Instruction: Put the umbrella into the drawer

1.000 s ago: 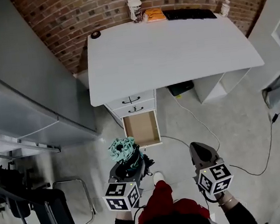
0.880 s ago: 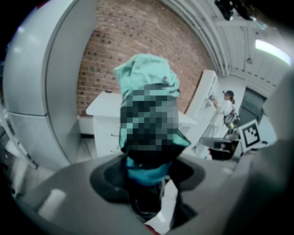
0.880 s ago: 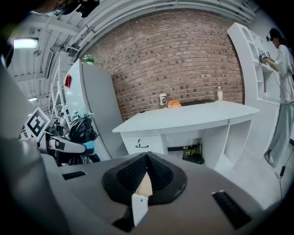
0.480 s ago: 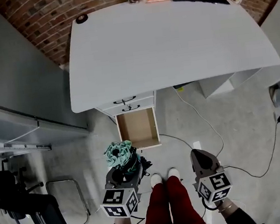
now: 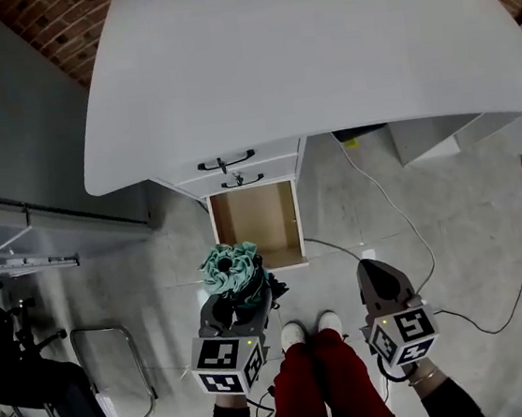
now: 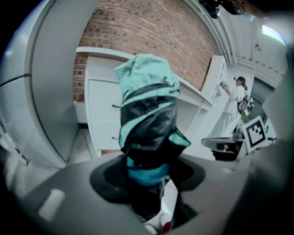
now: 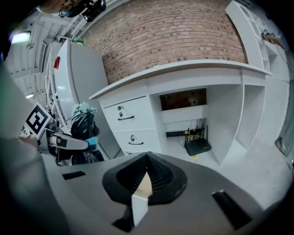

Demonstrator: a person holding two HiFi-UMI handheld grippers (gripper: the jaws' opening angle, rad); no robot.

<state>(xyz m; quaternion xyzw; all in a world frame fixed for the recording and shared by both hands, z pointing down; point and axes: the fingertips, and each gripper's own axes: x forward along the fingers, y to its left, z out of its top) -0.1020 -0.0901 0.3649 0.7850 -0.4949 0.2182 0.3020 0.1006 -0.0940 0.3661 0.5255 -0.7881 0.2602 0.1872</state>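
Note:
A folded teal-and-black umbrella point(image 5: 234, 270) stands up out of my left gripper point(image 5: 236, 298), which is shut on its lower part. In the left gripper view the umbrella point(image 6: 148, 110) fills the middle, bunched between the jaws of that gripper point(image 6: 149, 172). The open bottom drawer point(image 5: 256, 224) with its bare wooden floor lies just ahead of the umbrella, under two closed drawers point(image 5: 228, 166). My right gripper point(image 5: 382, 282) hangs to the right, shut with nothing in it, and its jaws meet at a point point(image 7: 148, 159). From the right gripper view the umbrella point(image 7: 83, 125) shows at the left.
A wide white desk top point(image 5: 319, 63) overhangs the drawers. A grey cabinet point(image 5: 16, 138) stands at the left, a black chair point(image 5: 66, 387) at the lower left. A cable point(image 5: 406, 232) runs over the floor at the right. A router point(image 7: 196, 146) sits under the desk. My feet point(image 5: 304, 330) stand between the grippers.
Both grippers and the head have sunk lower and come nearer the desk, so the open drawer looms larger. The umbrella has stayed in the left gripper.

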